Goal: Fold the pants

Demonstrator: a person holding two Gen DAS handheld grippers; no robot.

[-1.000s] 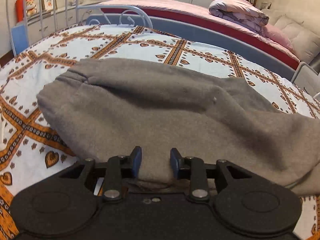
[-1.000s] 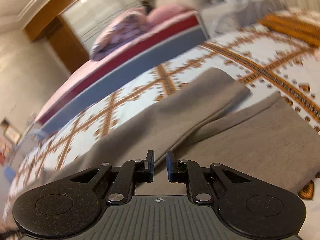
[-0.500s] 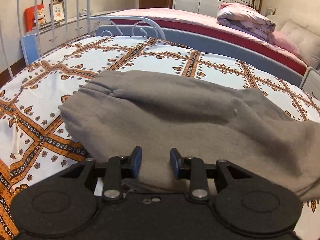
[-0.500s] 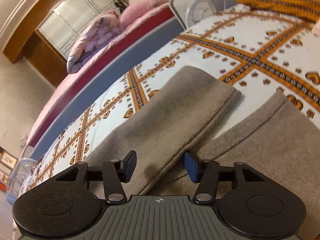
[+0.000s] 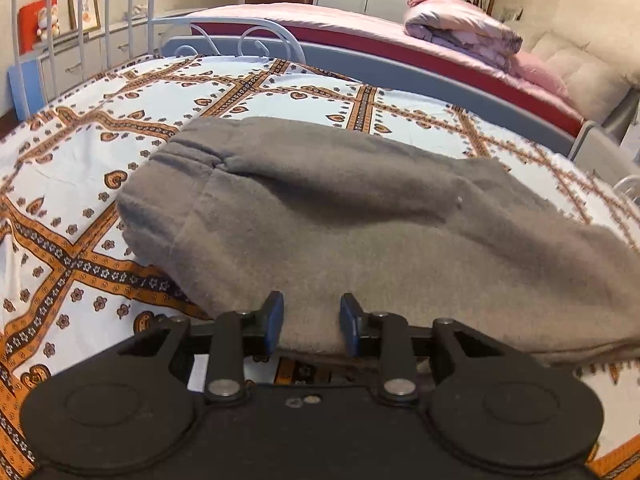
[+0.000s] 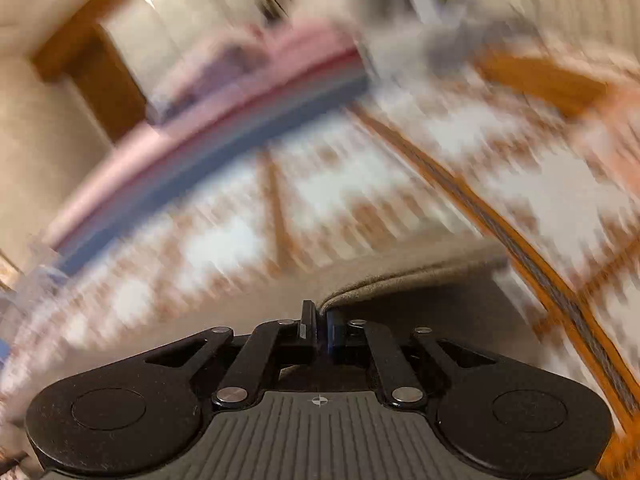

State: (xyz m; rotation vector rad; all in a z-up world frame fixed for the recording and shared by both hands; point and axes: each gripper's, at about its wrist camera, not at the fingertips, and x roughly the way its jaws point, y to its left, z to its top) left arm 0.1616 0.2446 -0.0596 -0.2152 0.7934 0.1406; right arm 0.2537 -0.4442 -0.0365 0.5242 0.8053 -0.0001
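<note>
Pants [image 5: 360, 232] lie across the bed [image 5: 280, 92], a grey fleece heap on the patterned sheet, and from the left wrist view I read them as partly folded: the legs look laid one over the other into a single long band running from 9 o'clock to 3 o'clock, with the seamed, gathered end at about 10 o'clock. That lengthwise fold I judge done, though the heap is lumpy and not squared up.

My left gripper [image 5: 312, 322] sits at the near edge of the cloth, at 6 o'clock in its own view. Its jaws stand a little apart with a ridge of fabric bulging up between the blue pads; I cannot tell for sure whether the pads actually press on it or just straddle it.

My right gripper [image 6: 320, 320] has just snapped its jaws together, and in the right wrist view they are clamped on a thin edge of the pants [image 6: 400, 280], which runs off from the jaws toward 2 o'clock. That view is badly smeared, so I can't say which end I've caught; my guess is a cuff or leg hem.

What's left, as I judge it: carry the pinched end across to meet the other end for the crosswise fold, lay it down, let go, and flatten the bundle.
</note>
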